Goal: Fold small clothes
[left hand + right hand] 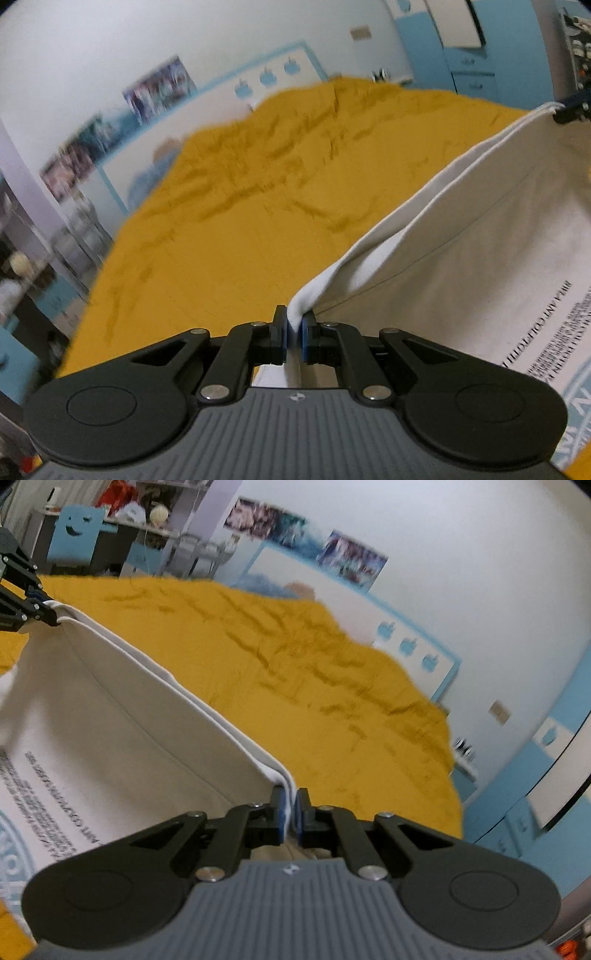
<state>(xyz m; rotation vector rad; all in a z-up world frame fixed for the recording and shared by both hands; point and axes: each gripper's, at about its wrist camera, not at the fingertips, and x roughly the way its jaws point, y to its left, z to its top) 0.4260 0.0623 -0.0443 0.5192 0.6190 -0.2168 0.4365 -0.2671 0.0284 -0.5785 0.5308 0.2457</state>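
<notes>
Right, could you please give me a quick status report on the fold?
Left tool and right tool shut on white T-shirt edge, stretched between them. Mustard bedspread beneath. Nothing in the way.

Surface: a bed under a mustard-yellow cover, creased and rumpled over most of its width.
Far end of bed: the cover rises in a hump, just before the white-and-blue headboard.
On the bed: a white printed garment, partly lifted off the cover.
</notes>
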